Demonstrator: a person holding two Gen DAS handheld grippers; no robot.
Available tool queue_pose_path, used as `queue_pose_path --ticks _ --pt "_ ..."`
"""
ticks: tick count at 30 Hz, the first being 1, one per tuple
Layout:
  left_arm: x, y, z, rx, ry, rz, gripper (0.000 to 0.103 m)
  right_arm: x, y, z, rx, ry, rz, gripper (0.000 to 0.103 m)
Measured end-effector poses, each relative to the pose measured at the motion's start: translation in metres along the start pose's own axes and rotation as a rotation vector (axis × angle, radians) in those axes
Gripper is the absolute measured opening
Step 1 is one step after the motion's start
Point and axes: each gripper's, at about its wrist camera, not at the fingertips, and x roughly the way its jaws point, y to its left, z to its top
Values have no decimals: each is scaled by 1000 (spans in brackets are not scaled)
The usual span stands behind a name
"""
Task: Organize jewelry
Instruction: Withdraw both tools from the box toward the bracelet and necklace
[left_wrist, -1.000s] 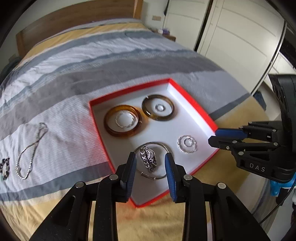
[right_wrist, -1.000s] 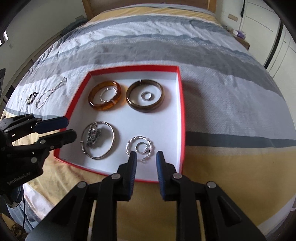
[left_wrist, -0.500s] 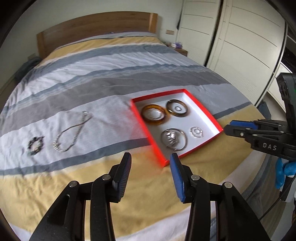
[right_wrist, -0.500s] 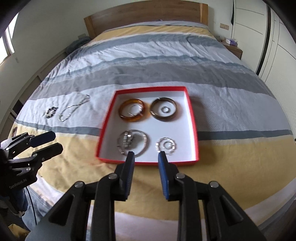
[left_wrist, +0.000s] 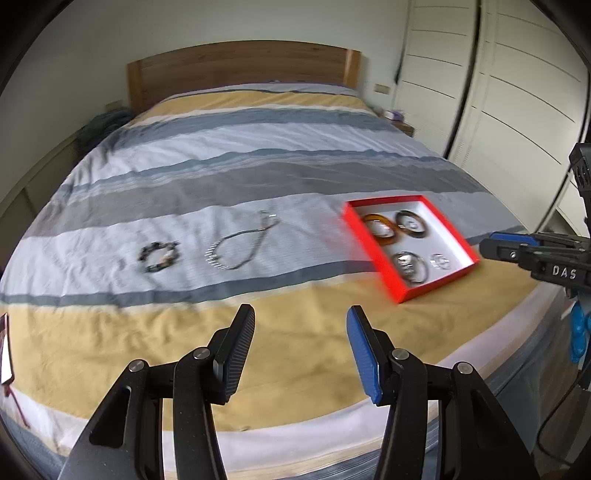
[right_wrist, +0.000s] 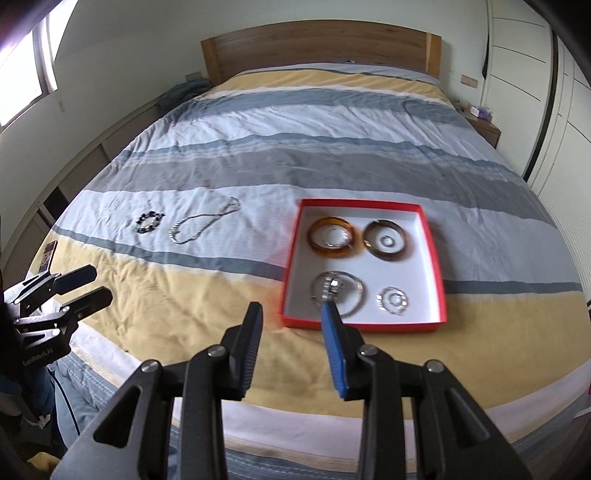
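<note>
In the left wrist view, the left gripper hangs released and empty, its jaws having just been opening; the beaded bracelet and chain necklace lie ahead on the bed, the red box ahead-right. In the right wrist view, the right gripper, likewise released and just opening, has the red box just ahead-right, the chain necklace far ahead-left.

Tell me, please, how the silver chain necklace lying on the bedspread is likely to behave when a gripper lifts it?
The chain necklace lies in a loose, uneven loop, so it is probably floppy and would dangle from one pinch point. Its thin links look light and may slip between the pads. The soft bedspread could give way beneath it, making a clean pinch harder.
</note>
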Motion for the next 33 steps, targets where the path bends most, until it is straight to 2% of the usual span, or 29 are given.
queue_pose_path --ticks 8,16,23,27,33 --pt "-13 62 -10 -73 -4 74 51 14 46 14 -59 7 27 32" --pt "-6 110 -11 -121 22 124 52 40 72 25 -76 32 65 38" --pt "29 147 -12 -175 70 151 53 86 86 33 -77 98 93 39" --pt "52 169 -12 -204 102 163 53 119 92 39 -82 141 104 43" --pt "84 201 0 -243 106 186 56 167 99 55 -75 179 130 44"
